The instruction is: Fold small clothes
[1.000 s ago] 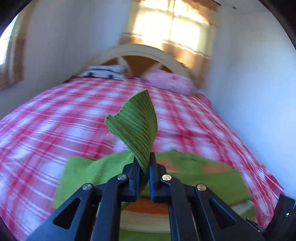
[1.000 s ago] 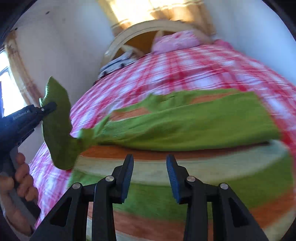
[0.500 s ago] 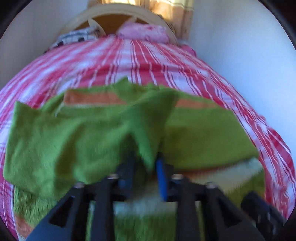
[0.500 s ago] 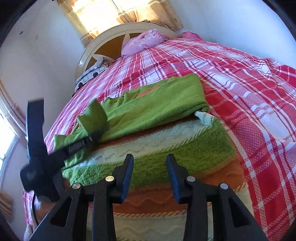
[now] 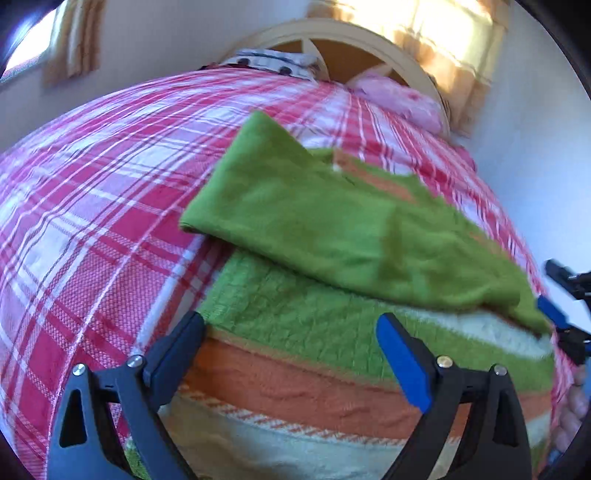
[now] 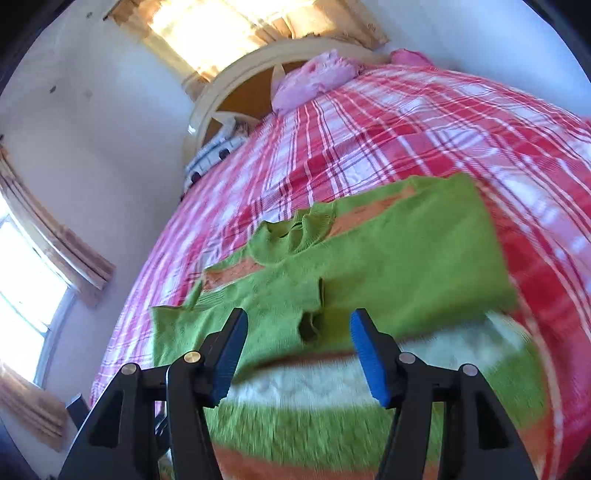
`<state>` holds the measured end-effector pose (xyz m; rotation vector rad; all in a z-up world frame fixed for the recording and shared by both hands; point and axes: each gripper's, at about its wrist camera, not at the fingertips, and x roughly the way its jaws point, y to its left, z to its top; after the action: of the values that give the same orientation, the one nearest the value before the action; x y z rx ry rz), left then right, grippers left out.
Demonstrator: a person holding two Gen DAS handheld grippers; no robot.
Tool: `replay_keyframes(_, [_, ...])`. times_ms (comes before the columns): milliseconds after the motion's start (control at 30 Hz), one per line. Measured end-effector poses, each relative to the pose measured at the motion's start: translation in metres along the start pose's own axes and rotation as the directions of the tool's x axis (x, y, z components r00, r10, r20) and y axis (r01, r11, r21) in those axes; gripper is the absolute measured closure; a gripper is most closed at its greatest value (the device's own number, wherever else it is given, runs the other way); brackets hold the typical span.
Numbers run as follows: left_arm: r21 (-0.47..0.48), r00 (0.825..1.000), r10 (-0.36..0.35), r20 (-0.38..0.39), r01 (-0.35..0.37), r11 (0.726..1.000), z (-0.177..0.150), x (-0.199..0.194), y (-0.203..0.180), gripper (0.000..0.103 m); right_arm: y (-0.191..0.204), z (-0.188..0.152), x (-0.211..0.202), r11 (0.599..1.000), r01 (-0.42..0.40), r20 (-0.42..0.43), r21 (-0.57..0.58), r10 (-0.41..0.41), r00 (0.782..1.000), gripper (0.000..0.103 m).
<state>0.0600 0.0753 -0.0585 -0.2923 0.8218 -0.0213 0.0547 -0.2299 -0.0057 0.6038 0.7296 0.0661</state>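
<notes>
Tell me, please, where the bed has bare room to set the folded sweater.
Bare plaid bedspread lies left of the striped sweater, and more between its collar and the pink pillow. The near edge is crowded: the sweater fills it under both open tools.

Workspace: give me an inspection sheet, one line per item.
Surface: bed with a red and white plaid cover.
Job's things: striped sweater lies flat on the cover, both green sleeves folded across the chest, collar toward the headboard.
Clutter: pink pillow and a black and white pillow at the head of the bed.
Grippers: left gripper open, holding nothing, over the sweater's lower stripes; right gripper open, holding nothing, over the folded sleeves.
Cables: nothing seen.
Surroundings: white walls, curtained window behind the headboard, a second window on the side wall.
</notes>
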Motion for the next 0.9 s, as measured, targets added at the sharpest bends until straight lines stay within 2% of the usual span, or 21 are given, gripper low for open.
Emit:
replay_keyframes(133, [-0.119,0.999,-0.032,-0.029,0.028,0.993,0.0,0.008,0.017,0.0,0.011,0.005,0.044,0.998,0.05,-0.08,-0.042,-0.053,0.995,0.044])
replay_keyframes(200, [-0.163,0.998,-0.065,-0.001,0.064,0.985,-0.003,0.005,0.023,0.0,0.02,-0.003,0.062,0.991,0.089,-0.116,-0.099,-0.1,0.988,0.044])
replay_keyframes(267, [-0.178,0.997,-0.073,0.01,0.074,0.981,-0.004,0.004,0.024,0.0,0.033,-0.011,0.065,0.965,0.161,-0.073,-0.206,-0.179,0.981,0.059])
replay_keyframes(300, [-0.177,0.997,-0.071,0.007,0.071,0.982,-0.005,0.002,0.026,0.0,0.041,-0.015,0.067,0.945,0.184,-0.065,-0.269,-0.208,0.976,0.078])
replay_keyframes(333, [-0.172,0.998,-0.064,0.004,0.064,0.983,-0.005,0.002,0.025,0.0,0.045,-0.016,0.068,0.938,0.184,-0.069,-0.293,-0.213,0.975,0.086])
replay_keyframes(400, [-0.161,0.999,-0.053,-0.002,0.052,0.986,-0.004,0.006,0.022,0.0,0.049,-0.015,0.065,0.933,0.184,-0.054,-0.311,-0.211,0.976,0.09])
replay_keyframes(467, [-0.164,0.998,-0.058,-0.001,0.057,0.985,-0.004,0.006,0.022,0.0,0.056,-0.01,0.056,0.924,0.177,-0.02,-0.339,-0.195,0.981,0.092])
replay_keyframes(533, [-0.172,0.998,-0.067,0.001,0.066,0.983,-0.003,0.007,0.025,0.0,0.066,0.001,0.035,0.917,0.165,0.051,-0.362,-0.157,0.986,0.092])
replay_keyframes(667, [-0.17,0.998,-0.064,-0.002,0.063,0.983,-0.002,0.006,0.026,0.0,0.077,0.023,0.007,0.901,0.186,0.145,-0.392,-0.139,0.98,0.092])
replay_keyframes(800, [-0.168,0.998,-0.063,-0.004,0.061,0.984,-0.002,0.007,0.026,0.0,0.065,0.039,-0.009,0.877,0.244,0.192,-0.413,-0.178,0.965,0.092])
replay_keyframes(900, [-0.168,0.998,-0.062,-0.004,0.061,0.984,-0.002,0.007,0.026,0.0,0.042,0.041,-0.012,0.875,0.283,0.19,-0.392,-0.223,0.956,0.092])
